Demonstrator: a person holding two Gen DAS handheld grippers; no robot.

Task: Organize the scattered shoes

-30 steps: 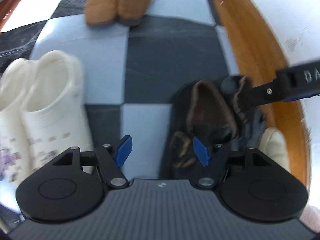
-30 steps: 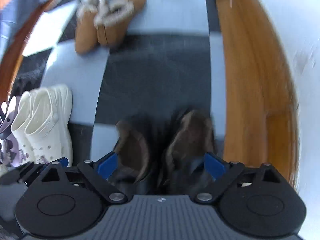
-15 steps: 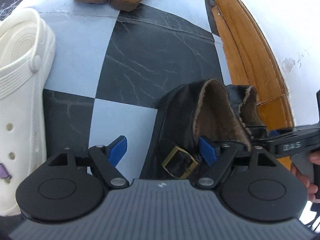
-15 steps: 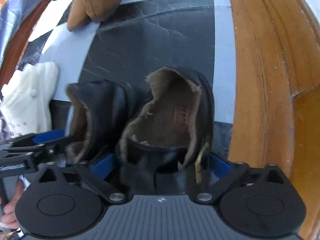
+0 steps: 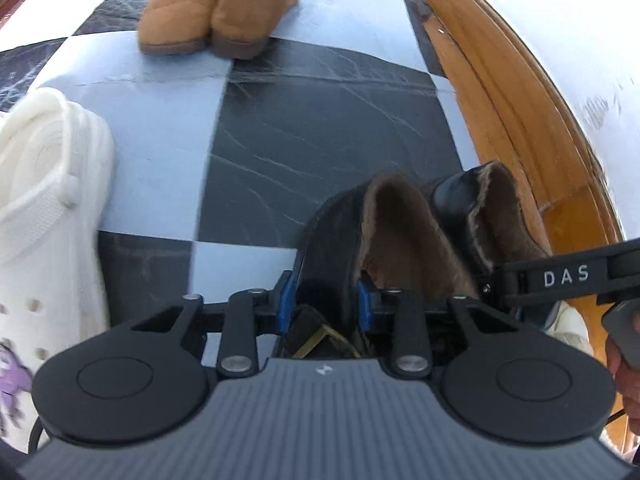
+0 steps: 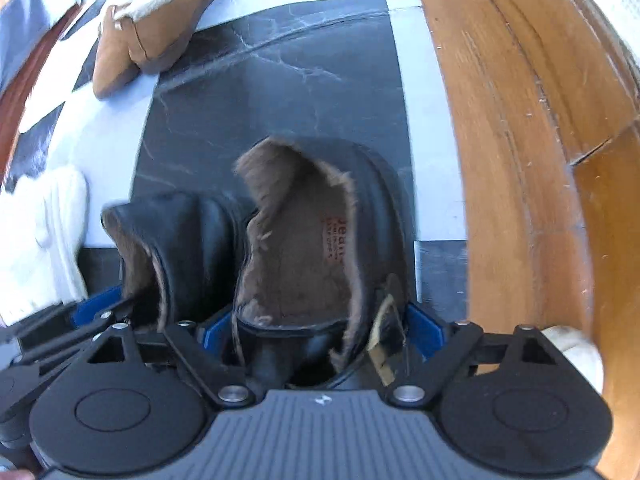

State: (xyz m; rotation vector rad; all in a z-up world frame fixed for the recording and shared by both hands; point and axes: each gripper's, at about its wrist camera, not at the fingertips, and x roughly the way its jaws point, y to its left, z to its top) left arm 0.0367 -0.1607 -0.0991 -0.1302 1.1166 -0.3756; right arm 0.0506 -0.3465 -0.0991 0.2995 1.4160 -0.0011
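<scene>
Left gripper [image 5: 323, 306]: jaws have just been closing and now clamp the side wall of one black fur-lined boot [image 5: 340, 240], brass buckle below. Right gripper [image 6: 320, 330]: jaws have just narrowed, pads against both sides of the second black boot [image 6: 320, 240]. Both boots stand together on the checkered floor [image 5: 320, 128] beside the wooden skirting [image 6: 520, 120]. Half a second ago the left jaws stood wide. Tan slippers [image 5: 216, 12] beyond.

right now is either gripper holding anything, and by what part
The left gripper has just closed on the outer side wall of one black fur-lined boot. The right gripper, also closing, straddles the other boot; a firm grip can't be told.
</scene>
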